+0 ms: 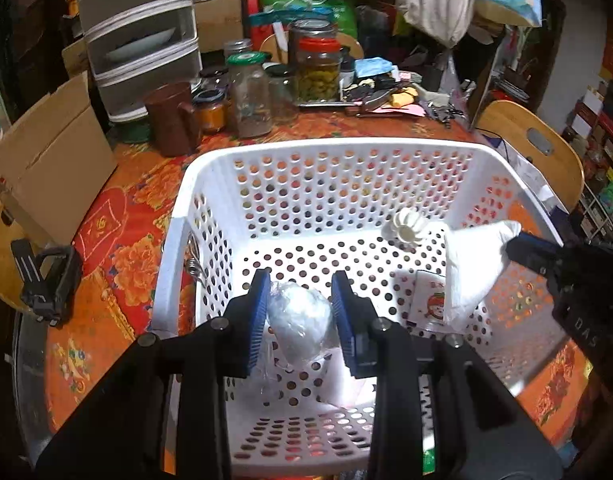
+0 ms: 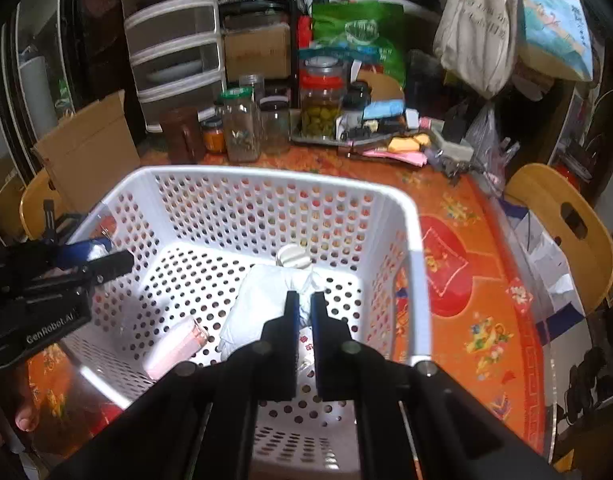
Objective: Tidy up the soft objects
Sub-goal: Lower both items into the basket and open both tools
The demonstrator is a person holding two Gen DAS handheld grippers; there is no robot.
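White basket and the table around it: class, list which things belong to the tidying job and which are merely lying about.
Belonging to the job:
white basket
plastic-wrapped bundle in the left gripper
white cloth in the right gripper

Lying about:
glass jars
cardboard box
drawer unit
brown jug

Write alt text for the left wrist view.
The left gripper holds a clear plastic-wrapped bundle over a white perforated basket on an orange floral table. At right, the right gripper pinches a white cloth inside the basket; jars crowd the table behind.
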